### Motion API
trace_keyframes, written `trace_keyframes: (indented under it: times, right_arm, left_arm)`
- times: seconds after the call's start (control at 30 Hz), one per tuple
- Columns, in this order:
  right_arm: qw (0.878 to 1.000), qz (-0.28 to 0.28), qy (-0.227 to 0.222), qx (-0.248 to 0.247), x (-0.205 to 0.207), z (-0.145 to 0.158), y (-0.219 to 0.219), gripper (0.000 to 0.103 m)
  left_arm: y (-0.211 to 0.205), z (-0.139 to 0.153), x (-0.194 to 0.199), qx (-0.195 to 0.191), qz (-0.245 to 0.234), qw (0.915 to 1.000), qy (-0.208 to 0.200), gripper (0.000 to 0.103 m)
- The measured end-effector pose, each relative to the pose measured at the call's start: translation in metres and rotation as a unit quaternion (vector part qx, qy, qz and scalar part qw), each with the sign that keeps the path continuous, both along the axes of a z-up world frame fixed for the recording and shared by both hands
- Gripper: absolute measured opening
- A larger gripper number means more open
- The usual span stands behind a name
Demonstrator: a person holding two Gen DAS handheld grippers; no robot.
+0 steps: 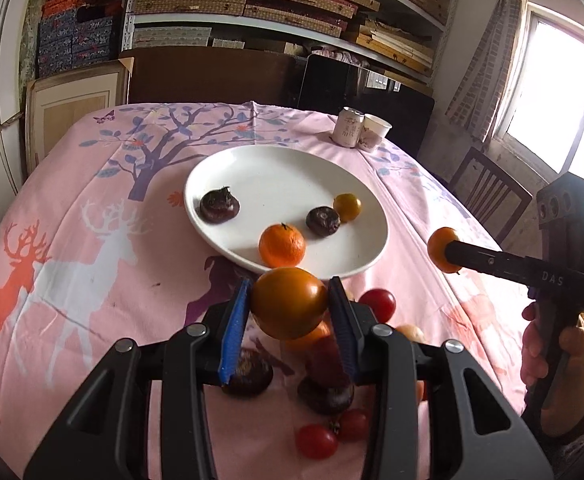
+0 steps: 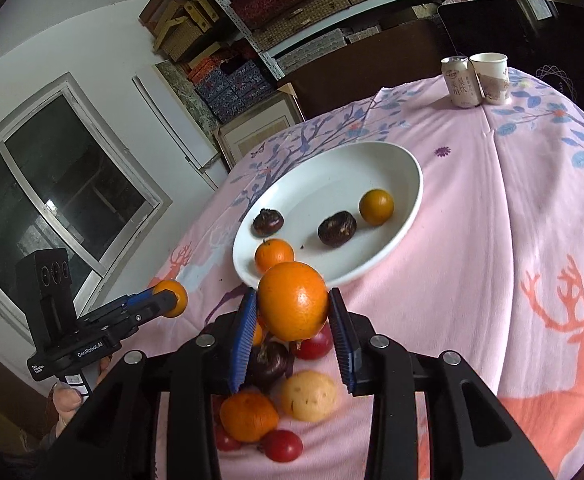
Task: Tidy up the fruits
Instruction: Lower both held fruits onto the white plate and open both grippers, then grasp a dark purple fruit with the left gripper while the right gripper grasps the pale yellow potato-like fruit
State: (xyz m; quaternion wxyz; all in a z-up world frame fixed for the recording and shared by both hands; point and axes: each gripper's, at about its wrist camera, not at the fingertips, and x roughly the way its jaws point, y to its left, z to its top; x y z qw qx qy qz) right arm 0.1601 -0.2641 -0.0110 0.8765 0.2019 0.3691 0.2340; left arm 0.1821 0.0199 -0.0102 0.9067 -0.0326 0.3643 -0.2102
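Note:
A white plate (image 1: pixel 292 168) (image 2: pixel 332 176) on the pink tablecloth holds a small orange (image 1: pixel 281 245) (image 2: pixel 273 255), two dark chestnut-like fruits (image 1: pixel 219 206) (image 1: pixel 323 221) and a yellow tomato (image 1: pixel 347 207) (image 2: pixel 376 207). My left gripper (image 1: pixel 289 306) is shut on an orange-yellow tomato (image 1: pixel 287 308) above the plate's near rim; it also shows in the right wrist view (image 2: pixel 169 298). My right gripper (image 2: pixel 293 308) is shut on an orange (image 2: pixel 293 306), right of the plate in the left wrist view (image 1: pixel 444 250).
Loose fruit lies below the grippers: red tomatoes (image 1: pixel 316 441) (image 2: pixel 281 445), dark fruits (image 1: pixel 326 396), an orange (image 2: pixel 248 416) and a pale yellow fruit (image 2: pixel 308 396). A can (image 1: pixel 347 127) and a paper cup (image 1: pixel 376 130) stand at the far right. A chair (image 1: pixel 488 196) is beside the table.

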Motion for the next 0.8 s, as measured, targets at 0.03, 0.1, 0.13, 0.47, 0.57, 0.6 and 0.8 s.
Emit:
trace_keyframes:
  times: [0.03, 0.1, 0.13, 0.47, 0.57, 0.6, 0.8]
  right_arm:
    - [1.0, -0.002, 0.001, -0.001, 0.008, 0.001, 0.002, 0.036]
    - [1.0, -0.006, 0.003, -0.006, 0.025, -0.001, 0.008, 0.036]
    - [1.0, -0.01, 0.004, -0.011, 0.033, -0.003, 0.01, 0.036]
    - [1.0, -0.026, 0.002, -0.006, 0.053, -0.019, 0.011, 0.06]
    - [0.999, -0.039, -0.01, -0.021, 0.032, -0.018, 0.005, 0.06]
    - [0.999, -0.04, -0.008, -0.023, 0.024, -0.021, 0.002, 0.06]
    - [0.995, -0.064, -0.026, -0.072, -0.03, -0.034, -0.01, 0.062]
  left_arm:
    - [-0.002, 0.0, 0.012, 0.0, 0.003, 1.0, 0.002, 0.039]
    - [-0.007, -0.002, 0.036, 0.002, 0.006, 0.9999, 0.01, 0.039]
    - [-0.011, -0.004, 0.049, 0.009, 0.007, 0.9999, 0.011, 0.039]
    - [-0.016, -0.029, 0.096, 0.019, 0.021, 0.999, 0.034, 0.061]
    - [-0.01, -0.023, 0.071, 0.015, 0.017, 0.9995, 0.02, 0.066]
    - [-0.007, -0.021, 0.062, 0.017, 0.014, 0.9996, 0.018, 0.067]
    - [0.005, -0.03, 0.003, 0.074, -0.001, 0.9972, 0.007, 0.072]
